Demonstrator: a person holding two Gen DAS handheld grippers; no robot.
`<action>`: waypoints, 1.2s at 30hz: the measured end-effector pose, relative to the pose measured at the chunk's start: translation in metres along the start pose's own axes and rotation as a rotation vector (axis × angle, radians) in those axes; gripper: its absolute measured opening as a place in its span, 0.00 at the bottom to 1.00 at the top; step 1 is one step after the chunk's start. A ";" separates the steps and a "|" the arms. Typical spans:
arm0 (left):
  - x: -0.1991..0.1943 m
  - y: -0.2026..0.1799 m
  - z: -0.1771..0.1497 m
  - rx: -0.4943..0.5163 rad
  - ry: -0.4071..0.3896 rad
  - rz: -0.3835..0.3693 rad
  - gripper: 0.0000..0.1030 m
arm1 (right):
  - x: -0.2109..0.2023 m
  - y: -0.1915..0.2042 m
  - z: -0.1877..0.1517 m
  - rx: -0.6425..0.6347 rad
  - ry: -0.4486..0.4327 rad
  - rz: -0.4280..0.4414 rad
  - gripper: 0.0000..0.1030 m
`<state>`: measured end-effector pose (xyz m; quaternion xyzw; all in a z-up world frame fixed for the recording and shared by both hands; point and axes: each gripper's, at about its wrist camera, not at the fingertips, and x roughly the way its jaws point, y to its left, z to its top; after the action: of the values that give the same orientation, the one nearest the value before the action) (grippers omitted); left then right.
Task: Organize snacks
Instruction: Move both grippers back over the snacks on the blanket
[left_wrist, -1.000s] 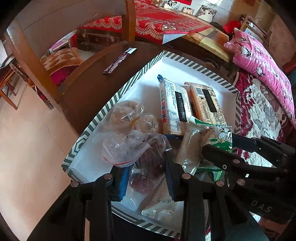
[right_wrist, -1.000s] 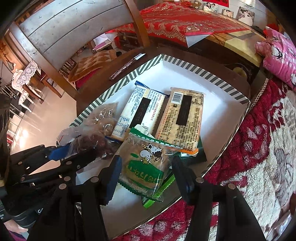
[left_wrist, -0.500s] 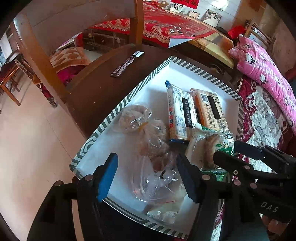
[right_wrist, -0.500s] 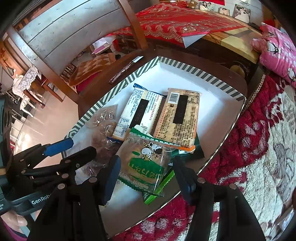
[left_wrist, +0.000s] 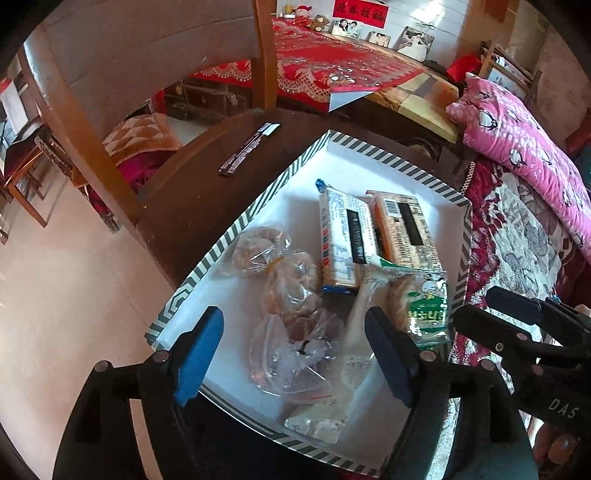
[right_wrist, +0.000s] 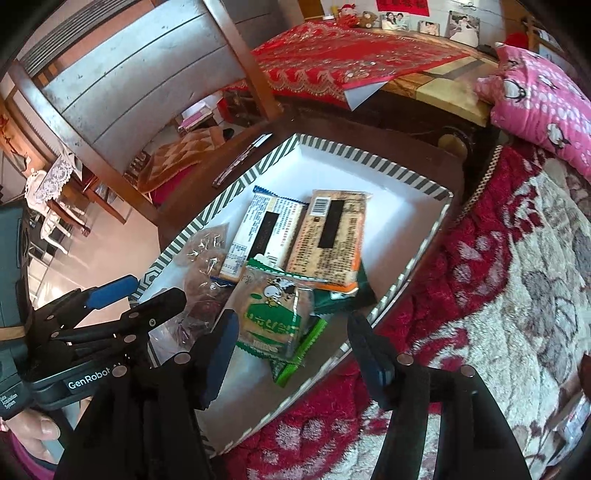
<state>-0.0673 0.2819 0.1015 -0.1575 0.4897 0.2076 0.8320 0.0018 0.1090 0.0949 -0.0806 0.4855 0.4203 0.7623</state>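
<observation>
A white tray with a striped rim (left_wrist: 273, 188) (right_wrist: 373, 157) holds the snacks. Two flat cracker packs, one blue-edged (left_wrist: 341, 240) (right_wrist: 264, 236) and one orange-edged (left_wrist: 404, 229) (right_wrist: 330, 240), lie side by side. A green cow-print pack (left_wrist: 424, 314) (right_wrist: 275, 314) lies in front of them. Clear bags of snacks (left_wrist: 291, 325) (right_wrist: 203, 273) lie at the tray's left. My left gripper (left_wrist: 293, 356) is open above the clear bags, holding nothing. My right gripper (right_wrist: 291, 354) is open above the green pack, holding nothing.
The tray sits on a dark round table (left_wrist: 207, 195). A thin dark wrapper strip (left_wrist: 247, 149) lies on the table beyond the tray. A wooden chair (left_wrist: 85, 122) stands at left. A red patterned blanket (right_wrist: 498, 295) and pink pillow (left_wrist: 524, 147) lie at right.
My left gripper opened, let go of the clear bag of dark snacks and drew back up. The bag now lies in the tray. My right gripper lifted slightly.
</observation>
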 end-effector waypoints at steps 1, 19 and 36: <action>-0.001 -0.002 0.000 0.003 -0.002 0.000 0.77 | -0.001 -0.002 -0.001 0.004 -0.002 -0.001 0.64; -0.016 -0.041 -0.014 0.066 -0.018 -0.015 0.79 | -0.029 -0.029 -0.038 0.072 -0.041 -0.061 0.65; -0.021 -0.146 -0.049 0.243 0.001 -0.130 0.79 | -0.076 -0.113 -0.111 0.243 -0.054 -0.180 0.68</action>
<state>-0.0402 0.1293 0.1061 -0.0871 0.5003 0.0923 0.8565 -0.0054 -0.0645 0.0667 -0.0197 0.5030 0.2906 0.8137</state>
